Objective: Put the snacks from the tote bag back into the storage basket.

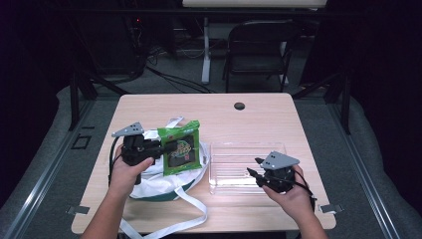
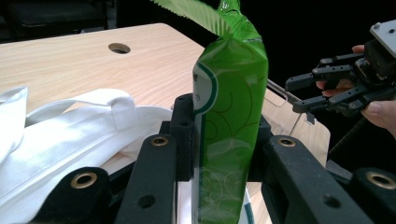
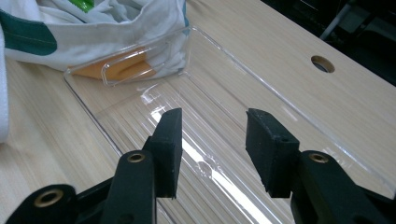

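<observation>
The left gripper (image 2: 219,154) sits closest to its camera, its black jaws clamped on the lower part of a green snack packet (image 2: 231,116), which stands upright between them. In the high view the packet (image 1: 180,148) hangs above a white cloth bag (image 1: 164,181) with a green band, likely just lifted out and bound for the clear plastic tray (image 1: 247,169) beside it. The right gripper (image 3: 215,144) waits low over that tray (image 3: 261,107) with its jaws parted and nothing between them, probably ready to steady the tray or take the packet. All rest on a pale wooden desk (image 1: 239,124). The packet carries dark printing, too small to read.
</observation>
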